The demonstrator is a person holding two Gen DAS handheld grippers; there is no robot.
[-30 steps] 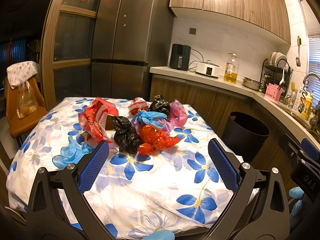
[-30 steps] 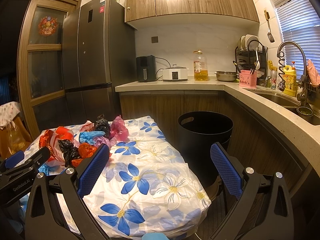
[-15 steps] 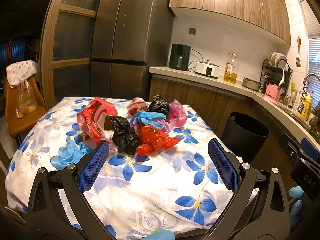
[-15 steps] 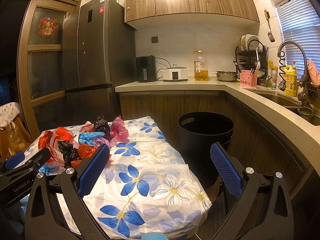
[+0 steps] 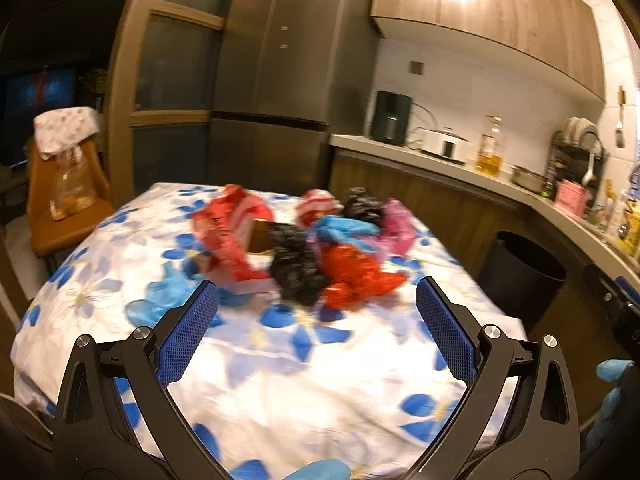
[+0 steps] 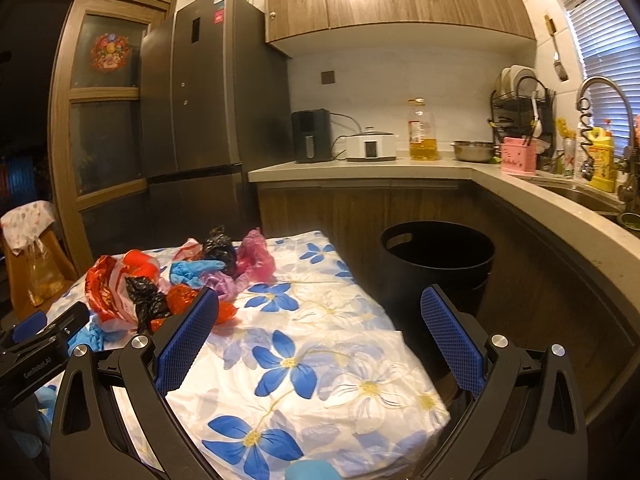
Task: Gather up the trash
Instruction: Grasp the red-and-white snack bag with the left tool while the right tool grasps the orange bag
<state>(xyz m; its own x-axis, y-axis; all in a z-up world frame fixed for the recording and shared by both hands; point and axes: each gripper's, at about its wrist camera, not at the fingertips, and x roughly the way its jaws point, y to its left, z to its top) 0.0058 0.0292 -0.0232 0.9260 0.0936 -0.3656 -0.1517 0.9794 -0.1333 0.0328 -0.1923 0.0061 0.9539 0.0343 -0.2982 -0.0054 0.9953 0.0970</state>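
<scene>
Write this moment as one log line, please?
phase: approach | left gripper: open, empty | right gripper: open, empty | bags: on table | bin: beside table

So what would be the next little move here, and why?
Probably ease the left gripper forward and down toward the orange-red bag. Its fingers stand wide apart and hold nothing, that bag is the nearest piece in the pile, and the black bin waits beside the table.

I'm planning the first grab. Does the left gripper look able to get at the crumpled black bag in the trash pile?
Probably yes. The left gripper is open and aimed at the black bag, with only bare tablecloth between them.
</scene>
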